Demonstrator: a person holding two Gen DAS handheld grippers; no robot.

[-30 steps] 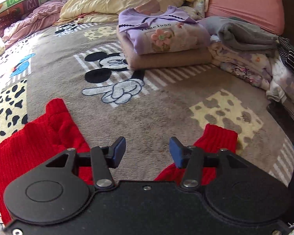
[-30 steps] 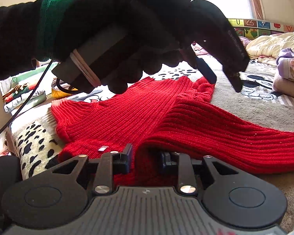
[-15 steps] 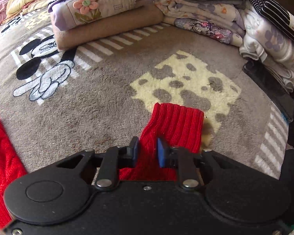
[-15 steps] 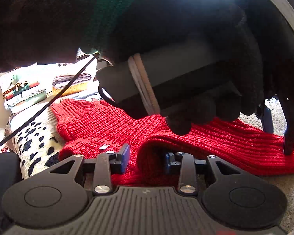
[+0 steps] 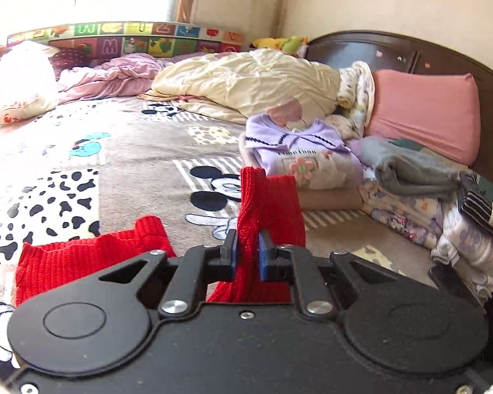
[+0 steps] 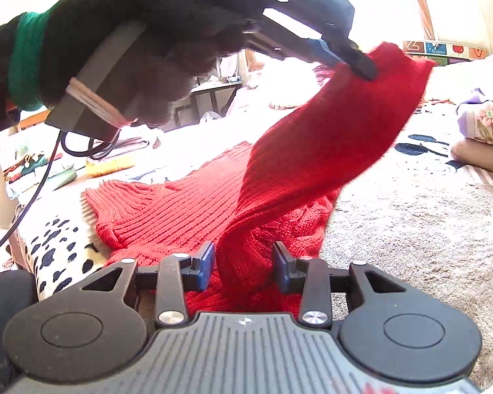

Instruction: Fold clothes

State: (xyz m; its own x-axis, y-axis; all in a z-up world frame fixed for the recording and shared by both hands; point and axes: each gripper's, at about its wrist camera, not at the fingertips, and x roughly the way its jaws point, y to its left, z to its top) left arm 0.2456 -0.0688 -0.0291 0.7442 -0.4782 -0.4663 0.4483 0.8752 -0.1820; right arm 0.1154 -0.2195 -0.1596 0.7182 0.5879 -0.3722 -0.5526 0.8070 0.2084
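A red knit sweater (image 6: 167, 210) lies spread on the grey patterned blanket (image 6: 410, 216). My left gripper (image 5: 246, 254) is shut on the cuff of its sleeve (image 5: 269, 200) and holds it raised off the bed; in the right wrist view the left gripper (image 6: 358, 57) carries the sleeve (image 6: 328, 138) high above the sweater's body. My right gripper (image 6: 243, 267) is low at the sleeve's base, its jaws wide apart with red knit between them, not pinching. Another part of the sweater (image 5: 88, 259) lies flat at the left.
A stack of folded clothes, purple top (image 5: 299, 154) uppermost, sits at the back right. More folded laundry (image 5: 417, 193), a pink pillow (image 5: 424, 115) and a cream duvet (image 5: 246, 82) line the headboard. A gloved hand (image 6: 141, 42) holds the left gripper.
My left gripper closed on the sleeve cuff and lifted it up off the blanket. My right gripper's jaws opened wider at the sleeve's base.
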